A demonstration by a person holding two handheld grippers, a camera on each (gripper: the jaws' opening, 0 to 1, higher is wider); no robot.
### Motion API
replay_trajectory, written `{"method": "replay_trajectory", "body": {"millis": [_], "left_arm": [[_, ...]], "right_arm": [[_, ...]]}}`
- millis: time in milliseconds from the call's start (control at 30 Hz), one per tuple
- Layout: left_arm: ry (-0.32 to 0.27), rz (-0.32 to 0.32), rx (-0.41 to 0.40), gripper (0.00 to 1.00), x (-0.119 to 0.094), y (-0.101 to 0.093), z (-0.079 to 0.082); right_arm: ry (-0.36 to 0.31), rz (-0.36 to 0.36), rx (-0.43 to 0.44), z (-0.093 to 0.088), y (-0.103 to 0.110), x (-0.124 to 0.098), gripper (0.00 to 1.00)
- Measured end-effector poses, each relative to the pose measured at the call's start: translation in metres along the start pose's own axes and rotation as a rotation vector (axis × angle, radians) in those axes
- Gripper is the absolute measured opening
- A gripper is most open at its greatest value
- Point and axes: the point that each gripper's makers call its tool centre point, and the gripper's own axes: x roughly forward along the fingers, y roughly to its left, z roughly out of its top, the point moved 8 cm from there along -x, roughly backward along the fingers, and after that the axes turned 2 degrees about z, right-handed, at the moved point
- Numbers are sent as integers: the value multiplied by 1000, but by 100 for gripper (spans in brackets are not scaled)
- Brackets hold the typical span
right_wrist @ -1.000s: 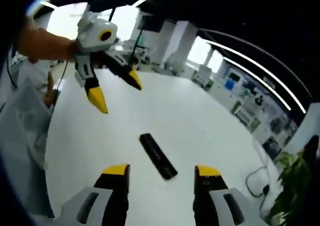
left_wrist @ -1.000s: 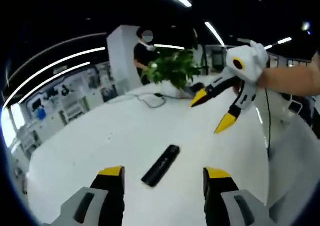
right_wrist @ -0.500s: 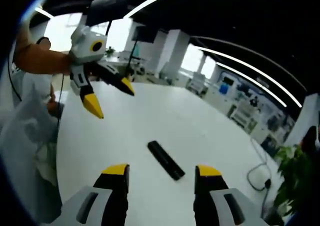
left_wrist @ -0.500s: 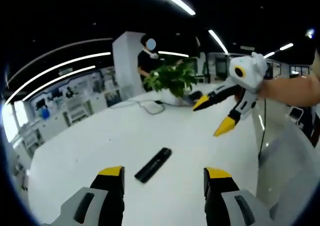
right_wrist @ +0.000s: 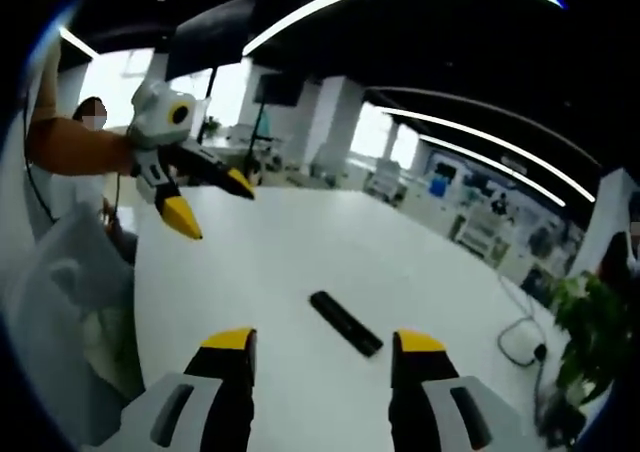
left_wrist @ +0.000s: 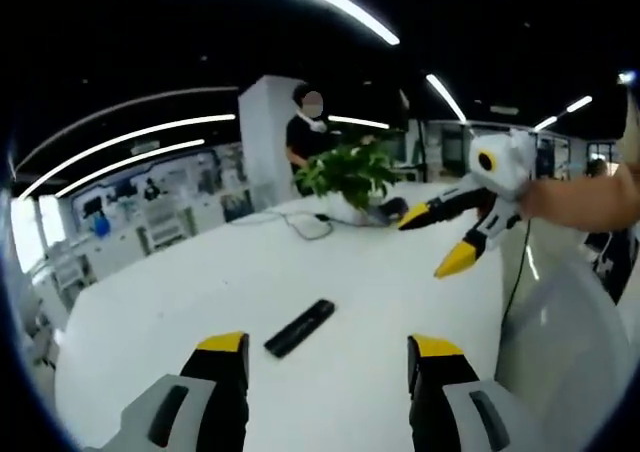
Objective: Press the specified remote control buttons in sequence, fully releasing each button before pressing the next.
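Remote control [left_wrist: 300, 327]: lying flat on the white table [left_wrist: 200, 282], alone on a bare stretch, long side angled across both views; well short of the potted plant [left_wrist: 350, 172] at the far edge. Also seen from the other side [right_wrist: 346, 323].
Left gripper [left_wrist: 325, 347]: held above the table, jaws spread wide and empty, framing the remote from its near side; seen across the table too [right_wrist: 208, 200], raised well clear of the remote.
Right gripper [right_wrist: 320, 344]: jaws apart, nothing between them, remote just beyond the tips; from the opposite side [left_wrist: 440, 240], up in the air beside the plant.
Likely reason for the pose: both tools backed off high, keeping the remote in plain sight; no button pressed at this instant.
Materials: remote slim, matte black, bar-shaped; table smooth and glossy white; jaw tips yellow over grey bodies.
Background: cable [left_wrist: 305, 222] coiled on the table near the plant; a person [left_wrist: 305, 132] standing behind the plant.
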Motion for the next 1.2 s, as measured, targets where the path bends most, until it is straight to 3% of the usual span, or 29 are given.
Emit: {"method": "replay_trajectory", "body": {"millis": [267, 600, 800, 967, 1200], "left_arm": [[-49, 31, -26, 66, -14, -7, 6], [-70, 50, -42, 68, -31, -21, -2], [-86, 41, -85, 73, -41, -33, -11], [-78, 26, -133, 75, -45, -42, -23], [-108, 0, -175, 79, -52, -52, -26]], "right_arm": [[-57, -10, 1, 9, 10, -11, 53], [-135, -13, 22, 16, 31, -29, 58], [-151, -6, 55, 12, 43, -38, 60], [-154, 1, 136, 4, 52, -42, 65], [-181, 20, 194, 2, 62, -44, 70]]}}
